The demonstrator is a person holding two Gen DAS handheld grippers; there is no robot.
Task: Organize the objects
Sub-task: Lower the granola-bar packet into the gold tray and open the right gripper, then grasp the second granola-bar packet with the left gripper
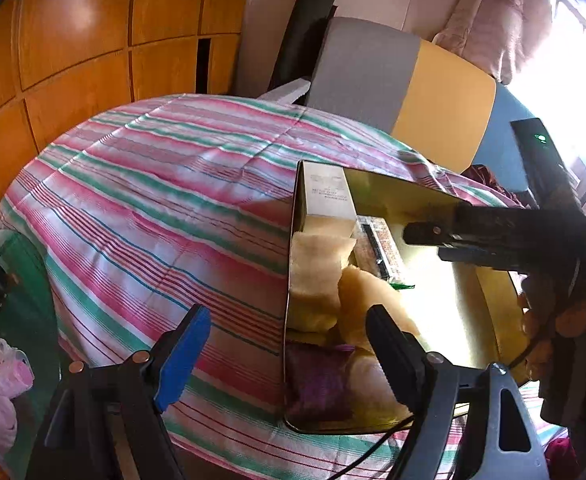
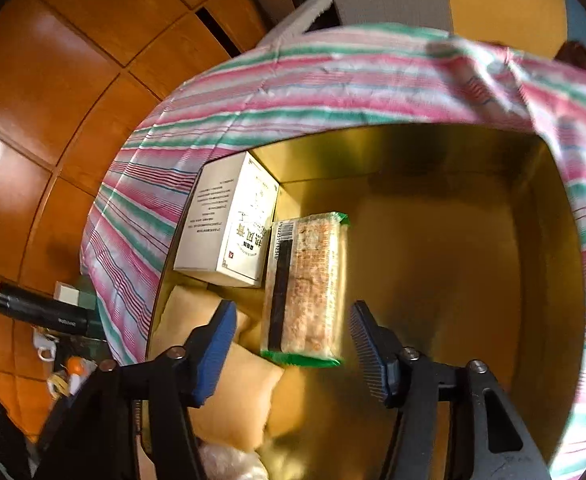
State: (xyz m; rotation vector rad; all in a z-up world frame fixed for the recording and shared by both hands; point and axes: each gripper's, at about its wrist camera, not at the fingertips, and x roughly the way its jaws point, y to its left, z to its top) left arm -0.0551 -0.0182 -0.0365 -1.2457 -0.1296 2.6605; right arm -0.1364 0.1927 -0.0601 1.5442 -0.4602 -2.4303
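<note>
right gripper (image 2: pixel 291 344) jaws part open around the cracker pack (image 2: pixel 305 284) in the gold tin (image 2: pixel 453 240), not gripping. light, crinkly, brittle: take long sides gently. left gripper (image 1: pixel 281 354) open, empty.

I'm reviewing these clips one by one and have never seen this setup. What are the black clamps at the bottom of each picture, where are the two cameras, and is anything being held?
Each clamp is a hand-held two-finger gripper, one per hand, and each picture comes from a camera mounted on one, looking along its fingers. The left gripper is open and empty, straddling the wall of a gold tin that sits on a striped cloth. The right gripper is above the tin with its jaws apart around a green-edged snack pack, not pressing it. Also in the tin: a white box, pale yellow packets and a purple packet.
</note>
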